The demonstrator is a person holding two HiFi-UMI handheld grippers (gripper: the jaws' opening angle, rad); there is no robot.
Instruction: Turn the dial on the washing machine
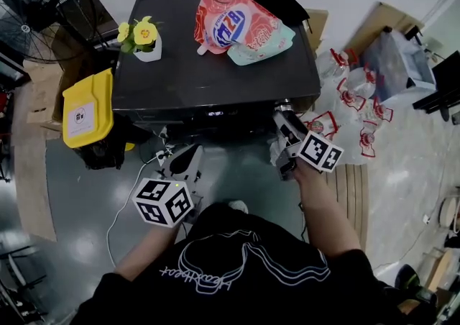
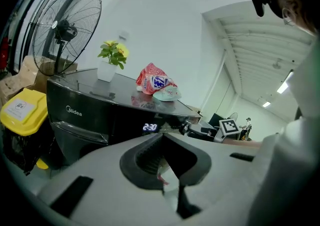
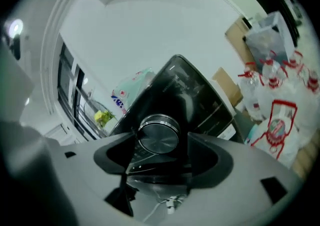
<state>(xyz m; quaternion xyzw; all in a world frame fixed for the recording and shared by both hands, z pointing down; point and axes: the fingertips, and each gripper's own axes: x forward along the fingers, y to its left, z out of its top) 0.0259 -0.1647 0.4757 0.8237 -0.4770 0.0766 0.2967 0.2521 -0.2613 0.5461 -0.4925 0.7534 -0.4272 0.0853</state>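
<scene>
While the person faces the black washing machine (image 1: 215, 72) in the head view, the right tongs (image 1: 282, 115) reach its front right corner. The left tongs (image 1: 177, 162) hang lower, apart from it. In the left gripper view, those tongs are closed to a thin slit on nothing, with the machine's lit display (image 2: 150, 127) beyond their tips. In the right gripper view, the silver dial (image 3: 158, 135) sits between the right tongs' spread pads, with a gap on its right side.
</scene>
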